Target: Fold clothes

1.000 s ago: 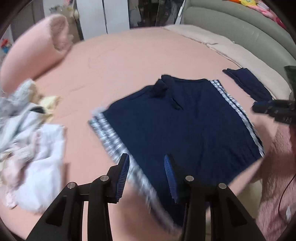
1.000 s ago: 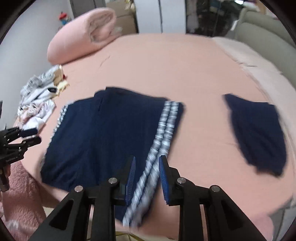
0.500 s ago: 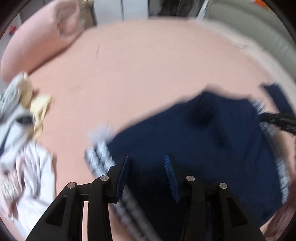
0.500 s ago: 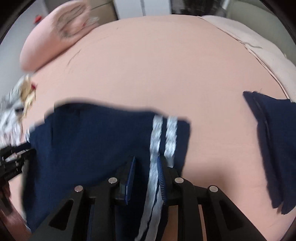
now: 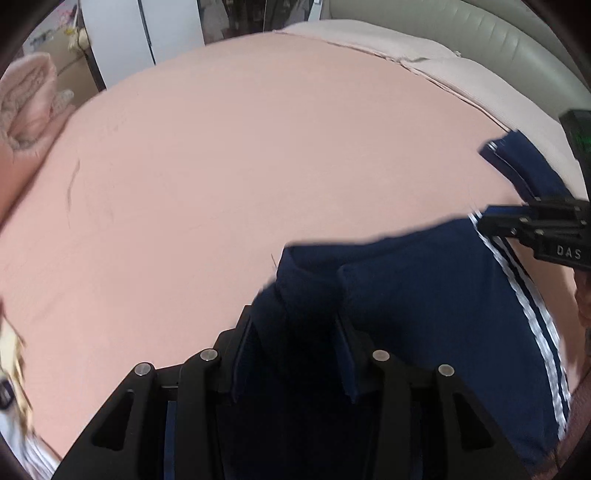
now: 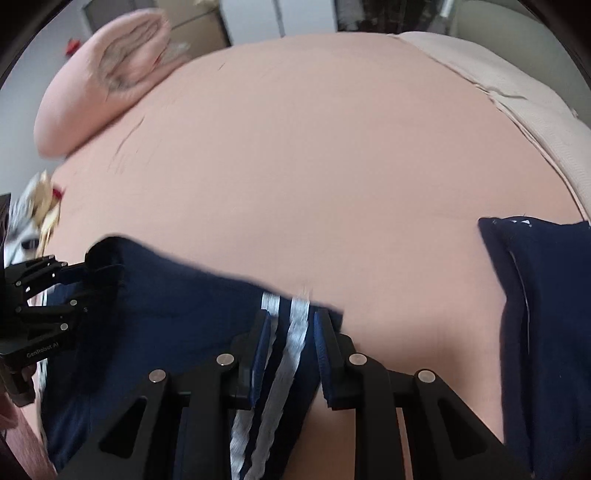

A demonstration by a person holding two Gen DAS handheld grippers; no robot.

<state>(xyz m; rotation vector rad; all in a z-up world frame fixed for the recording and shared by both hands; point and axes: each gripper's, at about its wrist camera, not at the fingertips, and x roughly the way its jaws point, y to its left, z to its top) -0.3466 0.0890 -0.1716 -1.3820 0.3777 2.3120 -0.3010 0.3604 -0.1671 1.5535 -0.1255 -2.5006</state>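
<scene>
Navy shorts with white side stripes (image 5: pixel 424 295) lie on the pink bed (image 5: pixel 258 147), close under both grippers. My left gripper (image 5: pixel 293 328) is over the navy waistband corner, jaws apart with cloth between them. My right gripper (image 6: pixel 290 330) straddles the white-striped edge (image 6: pixel 291 332) of the shorts (image 6: pixel 166 314), jaws apart around it. Each gripper shows in the other's view: the right one (image 5: pixel 535 229) at the striped corner, the left one (image 6: pixel 48 291) at the far left corner.
A second folded navy garment (image 6: pixel 546 332) lies at the right; it also shows in the left wrist view (image 5: pixel 524 166). A rolled pink blanket (image 6: pixel 103 85) sits at the back left. A heap of light clothes (image 6: pixel 33 218) is at the left edge. A grey headboard (image 5: pixel 480 33) runs behind.
Both grippers have moved forward and down onto the far edge of the shorts. The right jaws have narrowed around the striped edge. The left jaws now have cloth between them.
</scene>
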